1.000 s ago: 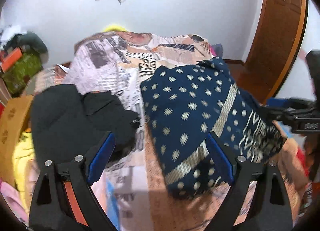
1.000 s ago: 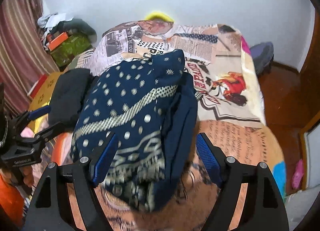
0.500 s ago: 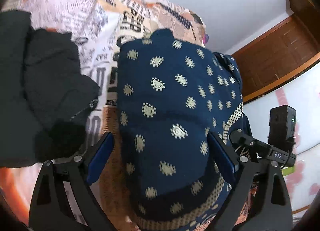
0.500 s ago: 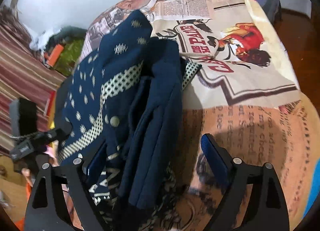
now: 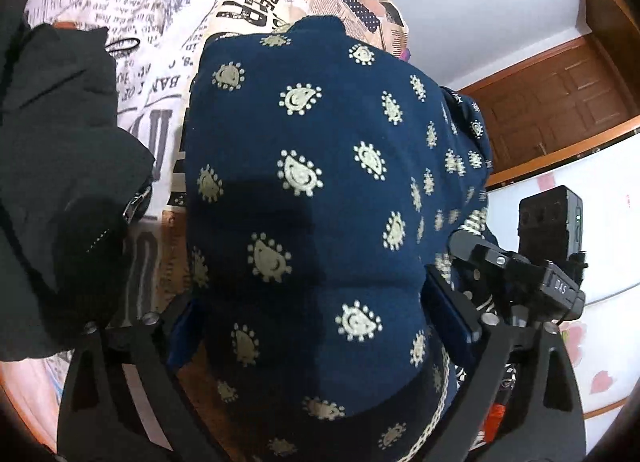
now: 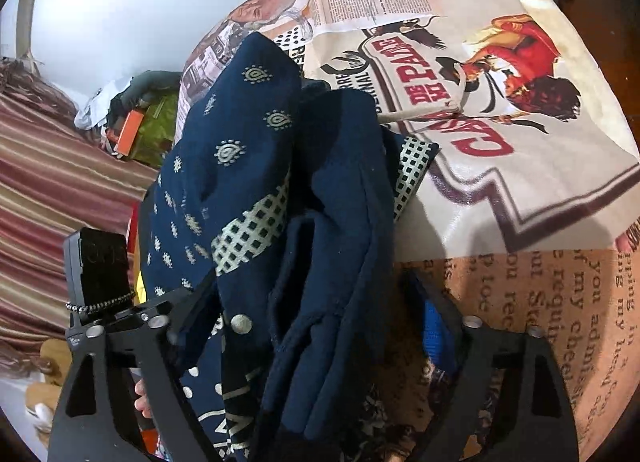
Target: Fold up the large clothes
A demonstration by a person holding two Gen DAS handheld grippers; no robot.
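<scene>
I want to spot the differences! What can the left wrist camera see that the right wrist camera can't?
Only the left wrist view shows the black clothing and the wooden door. Only the right wrist view shows the striped curtain and the red cowboy print on the bedspread. Both show the navy patterned garment lying between that camera's own fingers on the newspaper-print bedspread.
</scene>
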